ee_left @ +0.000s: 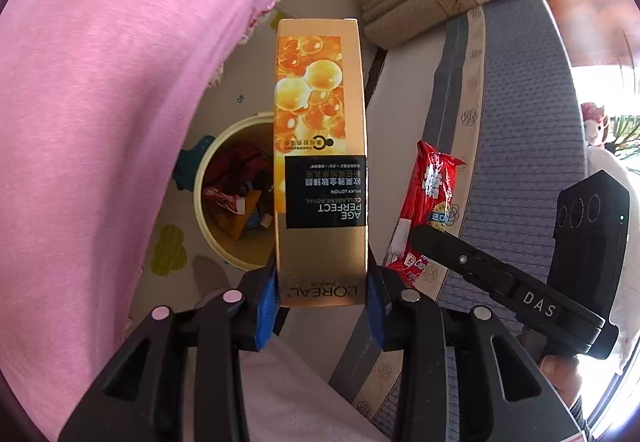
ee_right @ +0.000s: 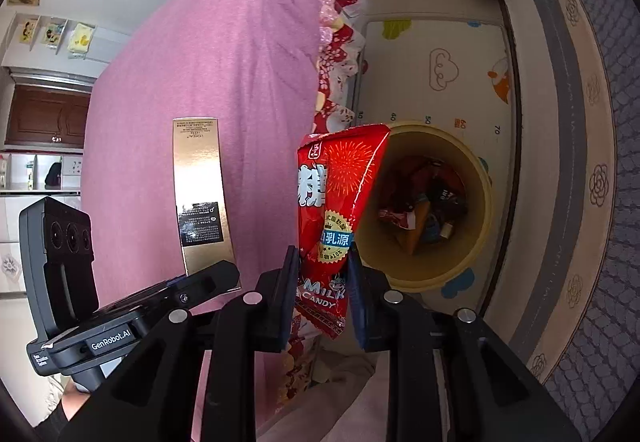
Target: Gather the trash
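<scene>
My left gripper is shut on a gold L'Oreal carton and holds it in the air above the floor, just right of the cream round bin. My right gripper is shut on a red milk candy bag and holds it just left of the same bin. The bin has several wrappers and a box inside. The candy bag and right gripper also show in the left wrist view, and the carton and left gripper in the right wrist view.
A pink-covered table stands beside the bin, with a red floral cloth hanging at its edge. A grey patterned sofa borders the other side. A play mat covers the floor.
</scene>
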The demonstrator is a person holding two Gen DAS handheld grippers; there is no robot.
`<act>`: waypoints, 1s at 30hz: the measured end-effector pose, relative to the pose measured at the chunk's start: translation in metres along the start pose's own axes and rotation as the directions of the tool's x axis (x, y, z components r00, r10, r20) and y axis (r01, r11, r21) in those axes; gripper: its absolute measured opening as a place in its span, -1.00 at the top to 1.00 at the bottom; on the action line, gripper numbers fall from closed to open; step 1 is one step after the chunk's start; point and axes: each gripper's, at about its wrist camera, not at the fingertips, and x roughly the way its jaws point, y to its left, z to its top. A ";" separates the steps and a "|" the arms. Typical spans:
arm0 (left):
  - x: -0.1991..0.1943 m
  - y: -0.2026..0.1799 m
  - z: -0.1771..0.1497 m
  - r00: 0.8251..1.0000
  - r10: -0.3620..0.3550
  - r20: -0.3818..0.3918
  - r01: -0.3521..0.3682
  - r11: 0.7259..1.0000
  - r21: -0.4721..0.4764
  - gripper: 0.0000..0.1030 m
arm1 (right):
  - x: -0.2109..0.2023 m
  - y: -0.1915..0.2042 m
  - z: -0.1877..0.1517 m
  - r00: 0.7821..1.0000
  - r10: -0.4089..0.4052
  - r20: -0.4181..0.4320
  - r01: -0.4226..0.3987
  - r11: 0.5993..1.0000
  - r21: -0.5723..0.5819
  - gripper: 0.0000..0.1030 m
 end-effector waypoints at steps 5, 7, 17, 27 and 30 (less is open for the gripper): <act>0.033 -0.013 0.007 0.999 0.008 -0.050 -0.007 1.000 0.008 0.28 | 0.003 -0.027 0.007 1.000 -0.002 -0.016 0.002 1.000 0.031 0.54; 0.042 -0.013 0.008 0.997 -0.002 -0.074 0.002 1.000 0.004 0.27 | 0.005 -0.037 0.010 0.999 -0.004 -0.037 0.006 0.999 0.052 0.46; 0.072 -0.001 0.010 0.989 0.040 -0.142 -0.050 0.996 -0.069 -0.26 | 0.014 -0.066 0.008 0.995 -0.042 -0.087 0.049 0.995 0.083 0.31; 0.069 0.005 0.012 0.989 0.040 -0.140 -0.049 0.997 -0.059 -0.31 | 0.016 -0.055 0.013 0.997 -0.008 -0.082 0.014 0.997 0.070 0.31; 0.066 0.001 0.013 0.990 0.036 -0.135 -0.043 0.998 -0.049 -0.31 | 0.014 -0.051 0.014 0.997 -0.006 -0.077 0.011 0.998 0.064 0.31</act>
